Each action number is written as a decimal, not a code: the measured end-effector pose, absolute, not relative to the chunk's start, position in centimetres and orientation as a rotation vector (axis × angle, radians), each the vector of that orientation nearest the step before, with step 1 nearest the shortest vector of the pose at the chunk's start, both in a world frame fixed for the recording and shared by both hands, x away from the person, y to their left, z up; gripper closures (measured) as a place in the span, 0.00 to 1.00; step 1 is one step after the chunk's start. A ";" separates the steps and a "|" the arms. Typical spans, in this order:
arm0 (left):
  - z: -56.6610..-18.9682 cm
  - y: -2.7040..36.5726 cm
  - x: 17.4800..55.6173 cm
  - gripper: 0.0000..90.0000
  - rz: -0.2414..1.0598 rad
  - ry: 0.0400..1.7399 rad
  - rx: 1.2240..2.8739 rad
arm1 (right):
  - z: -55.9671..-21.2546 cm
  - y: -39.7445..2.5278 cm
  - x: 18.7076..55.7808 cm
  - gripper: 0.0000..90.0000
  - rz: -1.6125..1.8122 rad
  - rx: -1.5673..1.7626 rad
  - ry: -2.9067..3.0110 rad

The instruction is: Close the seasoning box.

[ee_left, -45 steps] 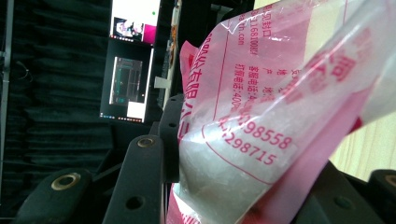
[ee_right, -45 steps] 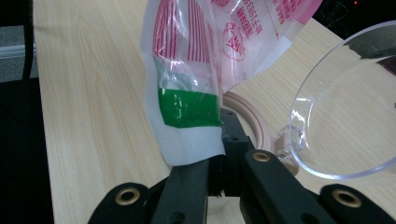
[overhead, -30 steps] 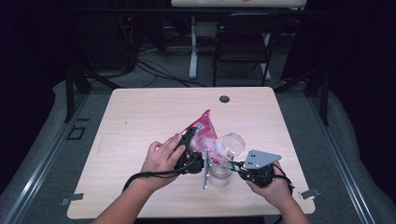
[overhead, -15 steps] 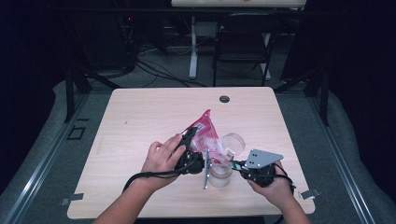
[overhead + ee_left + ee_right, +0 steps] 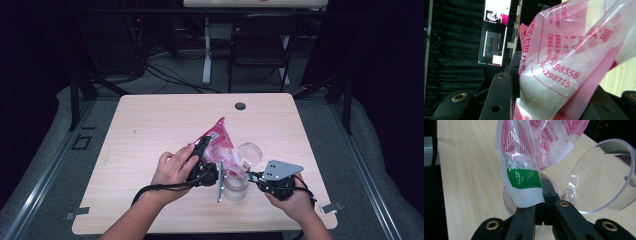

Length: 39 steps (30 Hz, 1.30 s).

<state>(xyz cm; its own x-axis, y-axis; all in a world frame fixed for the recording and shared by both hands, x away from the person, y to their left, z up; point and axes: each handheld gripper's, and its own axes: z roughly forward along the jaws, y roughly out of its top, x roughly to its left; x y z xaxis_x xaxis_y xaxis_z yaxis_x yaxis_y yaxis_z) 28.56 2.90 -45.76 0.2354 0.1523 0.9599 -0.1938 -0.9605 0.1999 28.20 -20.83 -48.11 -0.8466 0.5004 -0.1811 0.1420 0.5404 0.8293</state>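
A pink and white plastic bag (image 5: pixel 218 142) of white granules hangs tilted over a clear jar (image 5: pixel 235 187) near the table's front edge. My left gripper (image 5: pixel 202 150) is shut on the bag's body (image 5: pixel 564 65), which bulges between the jaws, with the gripper (image 5: pixel 549 100) pressing from both sides. My right gripper (image 5: pixel 252 176) is shut on the bag's lower corner (image 5: pixel 524 182), at a green band, just above the jar rim (image 5: pixel 507 200). The right gripper (image 5: pixel 543 195) has its jaws closed together. The jar's round clear lid (image 5: pixel 250 154) stands open behind it, and looms at right as lid (image 5: pixel 599 177).
The light wood table (image 5: pixel 150 125) has a dark round grommet (image 5: pixel 240 106) near its far edge. A black chair (image 5: pixel 260 45) and cables stand on the floor beyond the table. Both hands sit close together at the front middle.
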 end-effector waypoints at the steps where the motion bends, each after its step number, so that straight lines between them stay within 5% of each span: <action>1: -45.8 2.9 28.6 0.73 1.785 -0.037 2.234 | -48.1 -20.8 28.2 1.00 1.230 0.525 2.382; 39: -48.1 4.9 28.5 0.74 1.685 0.133 2.307 | -48.3 -19.6 28.0 1.00 1.232 0.503 2.384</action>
<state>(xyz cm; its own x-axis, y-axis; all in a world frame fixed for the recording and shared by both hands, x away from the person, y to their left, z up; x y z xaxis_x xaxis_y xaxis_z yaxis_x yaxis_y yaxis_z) 28.50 4.92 -48.09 0.3149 0.2373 0.9190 -0.0901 -0.9564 0.2778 28.03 -19.65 -48.34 -0.8517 0.4886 -0.1894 0.1282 0.5447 0.8288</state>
